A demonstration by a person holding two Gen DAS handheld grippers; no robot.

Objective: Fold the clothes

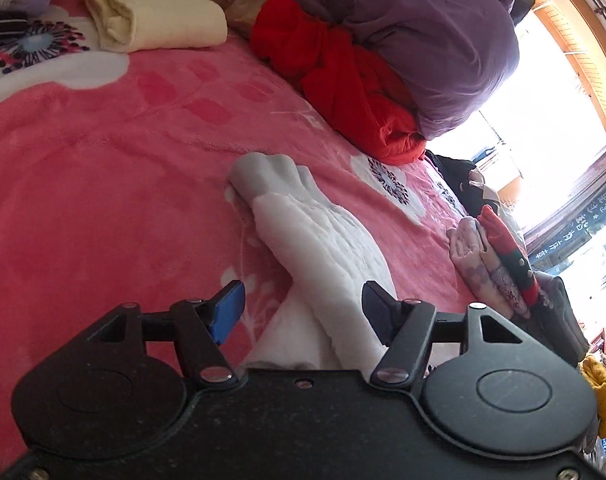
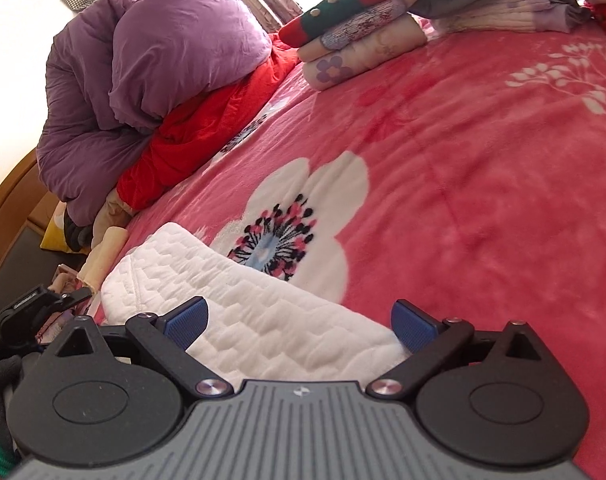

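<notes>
Left wrist view, bed: the pink flowered blanket [image 1: 103,160] is filling the whole ground ahead of both grippers, and all the clothes are lying on it.

Purple quilt: a big bundled quilt [image 1: 443,40] is sitting far ahead of the left gripper, to its right, and it is pressing down on a red garment [image 1: 343,80].

Finished clothes: a stack of folded clothes [image 2: 363,32] is waiting far ahead of the right gripper; a cream folded piece [image 1: 155,16] is lying far ahead and to the left of the left gripper.

Task garment: the white quilted garment [image 1: 323,248] is lying right in front of the left gripper, running forward from between its fingers to a grey cuff [image 1: 263,176] at the far end. In the right wrist view the same garment [image 2: 239,304] is spreading just ahead of that gripper and partly under it.

Left gripper [image 1: 303,308]: its fingers are standing spread, one on each side of the white cloth, and they are not pinching it.

Right gripper [image 2: 299,324]: its fingers are spread wide over the near edge of the garment, holding nothing.

Step in hand: I judge the white garment is partly folded and long, and the grippers are now lining up for a new grip.

Next move: it probably calls for closing both grippers on the near edge and carrying it toward the cuff, keeping the layers even so the thick cloth is not slipping.
</notes>
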